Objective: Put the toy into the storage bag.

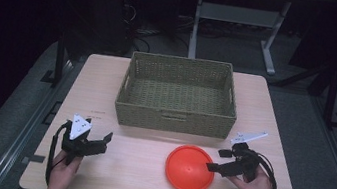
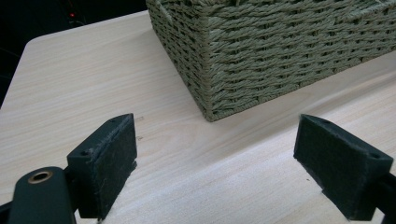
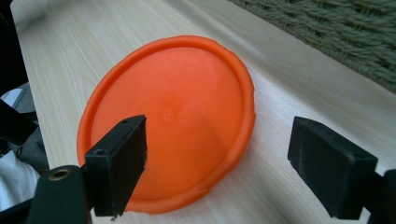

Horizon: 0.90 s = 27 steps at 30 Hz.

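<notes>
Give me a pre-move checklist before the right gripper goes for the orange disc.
1. Right gripper jaws open: ok.
2. Orange disc lies flat on the table, nothing on it: ok.
3. Right gripper close to the disc's rim: ok; contact cannot tell.
4. Basket empty, ready to receive: ok.
5. Left gripper open, apart from the disc: ok.
</notes>
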Motion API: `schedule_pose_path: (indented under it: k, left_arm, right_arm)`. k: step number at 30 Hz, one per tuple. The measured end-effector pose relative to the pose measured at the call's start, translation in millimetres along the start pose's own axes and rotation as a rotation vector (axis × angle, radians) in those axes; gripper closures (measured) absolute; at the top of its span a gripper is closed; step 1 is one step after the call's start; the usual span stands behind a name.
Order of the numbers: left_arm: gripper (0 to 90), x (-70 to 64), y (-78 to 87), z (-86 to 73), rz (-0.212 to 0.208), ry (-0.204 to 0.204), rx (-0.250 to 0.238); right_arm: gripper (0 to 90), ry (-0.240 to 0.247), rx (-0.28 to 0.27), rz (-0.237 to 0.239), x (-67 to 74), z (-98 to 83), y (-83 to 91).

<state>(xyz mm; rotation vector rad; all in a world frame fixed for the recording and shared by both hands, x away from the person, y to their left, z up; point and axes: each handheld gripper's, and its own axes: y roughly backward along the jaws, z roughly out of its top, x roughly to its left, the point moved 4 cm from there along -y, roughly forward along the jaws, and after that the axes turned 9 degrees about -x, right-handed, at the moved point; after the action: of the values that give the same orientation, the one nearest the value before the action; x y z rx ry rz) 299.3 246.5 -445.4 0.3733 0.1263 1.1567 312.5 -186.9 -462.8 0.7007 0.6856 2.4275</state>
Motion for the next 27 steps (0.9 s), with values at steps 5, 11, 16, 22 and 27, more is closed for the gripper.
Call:
schedule_pose_path:
  k: [5, 11, 16, 22, 27]
  left_arm:
    - [12.7, -0.8, -0.6, 0.3, -0.001, 0.003, -0.002]
    - [12.8, -1.6, -0.3, 0.3, -0.001, -0.011, 0.001]
    - [12.7, -2.0, -0.1, 0.6, -0.003, -0.010, -0.002]
    - [12.8, -4.2, -1.0, 0.3, -0.010, -0.012, 0.000]
    - [12.8, -3.6, -0.5, 0.4, -0.010, -0.009, -0.001]
  right_arm:
    - [22.7, -0.013, 0.026, 0.003, -1.0, -1.0, -7.6]
    - [29.5, -0.027, 0.043, -0.009, -1.9, -2.5, -13.5]
    - [33.7, -0.035, 0.053, -0.024, -3.2, -3.8, -19.2]
    - [40.4, -0.033, 0.064, -0.037, -5.1, -5.6, -23.9]
    - [45.7, -0.035, 0.080, -0.040, -5.1, -7.7, -29.2]
